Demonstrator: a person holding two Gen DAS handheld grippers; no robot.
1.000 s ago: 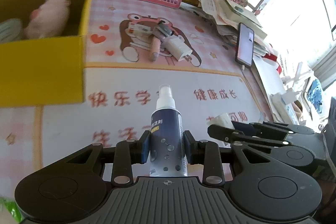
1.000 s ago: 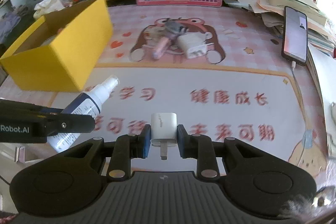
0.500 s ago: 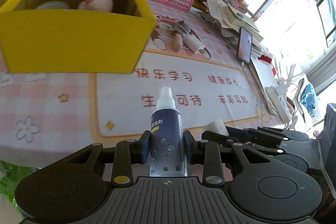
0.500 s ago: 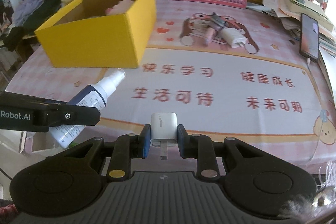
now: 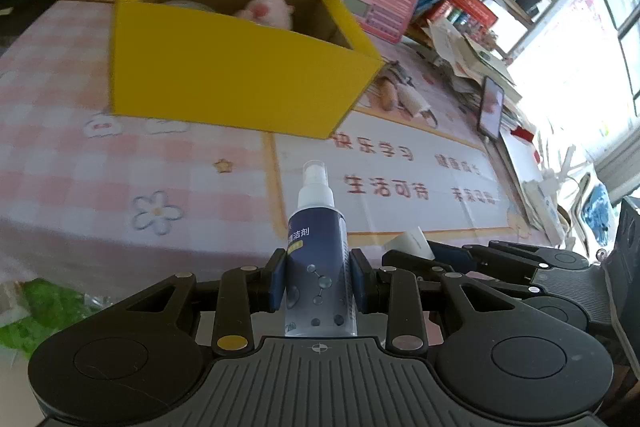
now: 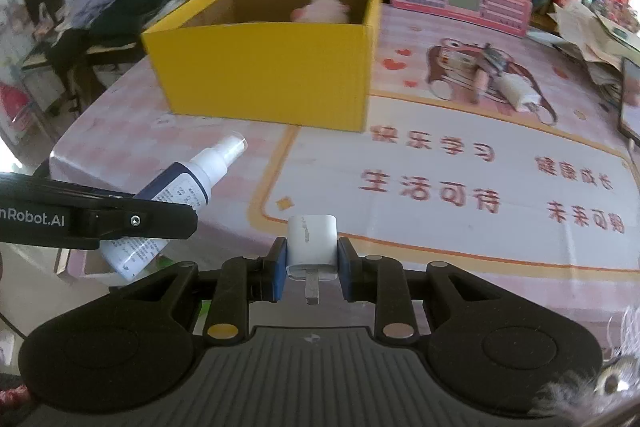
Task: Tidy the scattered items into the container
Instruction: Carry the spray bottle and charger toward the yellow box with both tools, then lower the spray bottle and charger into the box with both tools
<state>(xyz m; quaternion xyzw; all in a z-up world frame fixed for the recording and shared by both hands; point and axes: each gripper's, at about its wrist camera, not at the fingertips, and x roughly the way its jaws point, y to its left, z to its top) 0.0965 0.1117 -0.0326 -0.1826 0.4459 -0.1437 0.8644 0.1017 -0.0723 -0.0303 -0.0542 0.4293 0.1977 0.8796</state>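
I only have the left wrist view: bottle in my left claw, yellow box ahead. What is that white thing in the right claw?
Observer: A white charger plug, pinched from both sides by the right claw, its metal prong toward the camera.
Operator: Past my spray bottle, what is loose behind the box corner?
Observer: A second white charger and a pinkish tube lie on the bear print, right of the yellow box.
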